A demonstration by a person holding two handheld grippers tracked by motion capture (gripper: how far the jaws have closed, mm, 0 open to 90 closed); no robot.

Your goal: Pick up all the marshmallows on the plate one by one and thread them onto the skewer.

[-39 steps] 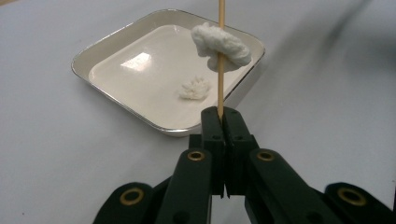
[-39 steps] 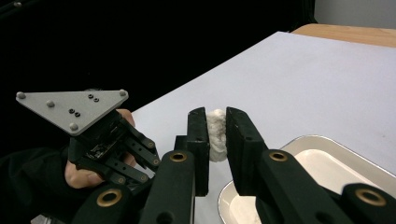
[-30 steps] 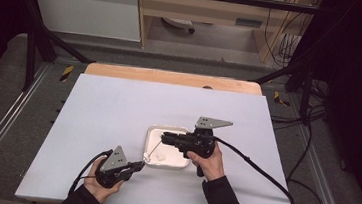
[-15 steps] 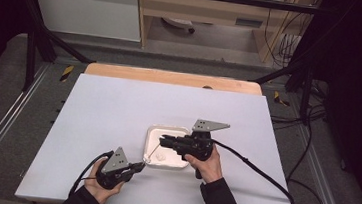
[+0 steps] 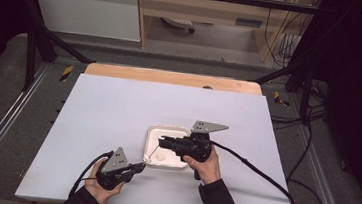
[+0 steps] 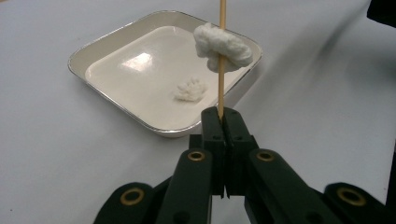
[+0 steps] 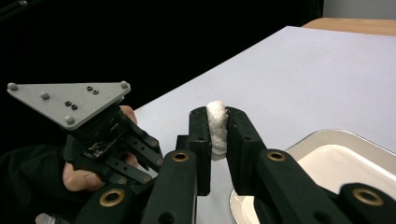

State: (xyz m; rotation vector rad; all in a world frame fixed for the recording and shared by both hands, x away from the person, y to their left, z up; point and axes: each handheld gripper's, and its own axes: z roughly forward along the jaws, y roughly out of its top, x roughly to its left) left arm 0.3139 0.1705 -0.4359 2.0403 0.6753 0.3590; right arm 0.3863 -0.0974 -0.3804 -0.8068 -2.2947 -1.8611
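Right tool (image 5: 161, 140) slid nearer, clamped on cotton wad (image 7: 216, 125), left tool (image 6: 225, 113) gripping skewer (image 6: 221, 56) through it.

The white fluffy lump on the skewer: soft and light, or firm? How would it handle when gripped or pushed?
Probably soft: the white lump looks squeezed flat between the right gripper jaws. Likely very light, since the thin skewer held by the left gripper carries it without visibly bending. It may shed: a small white tuft lies in the tray.

Bare bench (image 5: 118, 111) left and far; only the white tray (image 5: 168, 131) near centre and a skewer (image 5: 153, 154) over its near rim.
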